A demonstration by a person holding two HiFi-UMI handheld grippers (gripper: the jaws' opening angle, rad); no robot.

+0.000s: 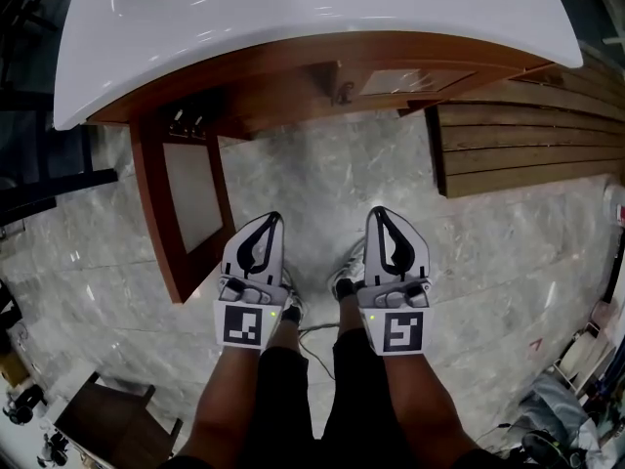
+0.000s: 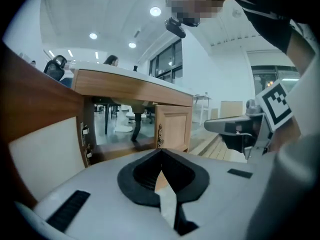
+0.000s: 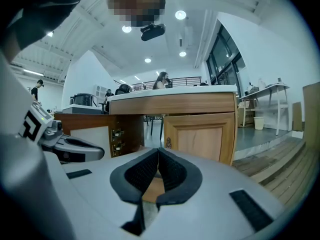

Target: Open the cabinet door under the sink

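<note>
Floor: grey marble [image 1: 322, 164] in front of the wooden sink cabinet.
Left gripper [image 1: 272, 219]: jaws pressed together, empty, just right of the open door's free edge.
Right gripper [image 1: 379, 211]: jaws together, empty.
Cabinet door [image 1: 190, 193]: at the cabinet's left corner, upright, swung out towards the person, inner face turned right.
Second door [image 1: 395, 81]: closed.
Progress: opening looks done; I judge nothing is left.
</note>
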